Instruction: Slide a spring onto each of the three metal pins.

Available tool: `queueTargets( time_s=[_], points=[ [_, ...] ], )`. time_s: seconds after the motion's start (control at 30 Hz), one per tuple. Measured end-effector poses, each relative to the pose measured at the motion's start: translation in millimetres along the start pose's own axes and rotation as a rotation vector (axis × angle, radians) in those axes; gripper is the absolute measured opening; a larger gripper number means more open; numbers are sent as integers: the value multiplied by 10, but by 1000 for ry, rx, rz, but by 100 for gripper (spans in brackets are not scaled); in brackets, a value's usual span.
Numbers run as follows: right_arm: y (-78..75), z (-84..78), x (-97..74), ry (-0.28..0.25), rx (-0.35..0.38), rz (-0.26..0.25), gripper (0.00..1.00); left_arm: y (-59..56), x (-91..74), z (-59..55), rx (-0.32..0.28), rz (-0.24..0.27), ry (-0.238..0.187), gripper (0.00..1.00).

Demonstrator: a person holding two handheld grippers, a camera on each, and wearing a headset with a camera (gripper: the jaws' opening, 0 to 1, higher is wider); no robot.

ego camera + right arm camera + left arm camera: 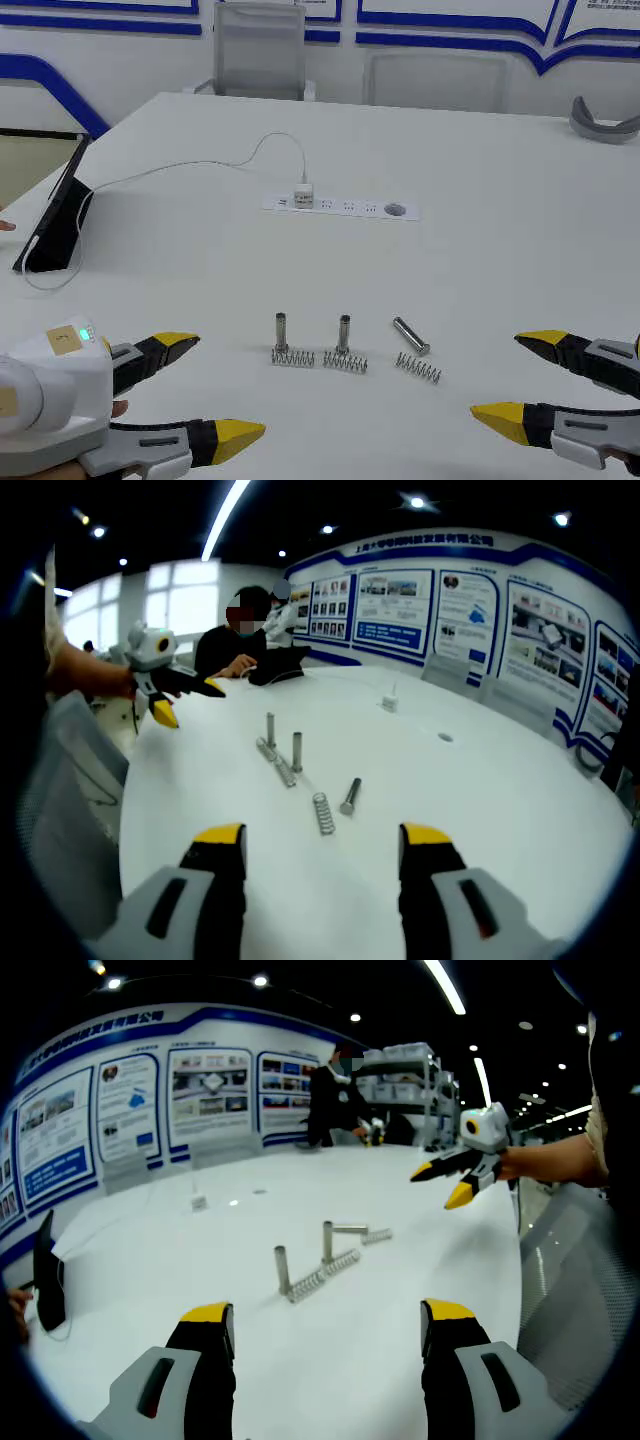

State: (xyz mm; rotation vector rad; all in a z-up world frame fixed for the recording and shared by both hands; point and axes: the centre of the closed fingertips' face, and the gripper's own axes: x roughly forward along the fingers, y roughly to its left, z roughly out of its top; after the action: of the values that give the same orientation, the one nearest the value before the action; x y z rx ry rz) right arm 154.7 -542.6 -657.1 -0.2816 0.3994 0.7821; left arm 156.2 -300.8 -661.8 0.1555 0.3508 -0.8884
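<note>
Fingers wide and empty on our left gripper and right gripper, parked either side of the parts, we judge for equal reach. Two upright pins and a third pin lying flat on the table; one spring beside each, likely pre-paired. None threaded yet.

- The left tongs sit low at the left, yellow-tipped jaws spread wide, gripping nothing.
- The right tongs face them from the right, jaws likewise apart.
- A bare forearm extends behind the right tongs.
</note>
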Motion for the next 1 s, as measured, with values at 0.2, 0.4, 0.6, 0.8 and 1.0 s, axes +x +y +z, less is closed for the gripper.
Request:
queueTargets(
  time_s=[0.2,0.4,0.6,0.8,1.0],
  points=[
    [3,-10,-1,4,6,-1,63,-1,4,5,-1,-1,-1,77],
    [-2,-24,-4,10,8,-4,63,-7,7,7,-5,-3,-2,77],
    [-7,-30,2,12,9,-3,62,4,5,18,-7,0,-6,76],
    [-16,-45,10,18,12,-2,62,7,12,10,-8,-2,-5,76],
    [-42,-40,23,23,14,-3,61,13,14,13,-6,-1,-4,76]
  ],
)
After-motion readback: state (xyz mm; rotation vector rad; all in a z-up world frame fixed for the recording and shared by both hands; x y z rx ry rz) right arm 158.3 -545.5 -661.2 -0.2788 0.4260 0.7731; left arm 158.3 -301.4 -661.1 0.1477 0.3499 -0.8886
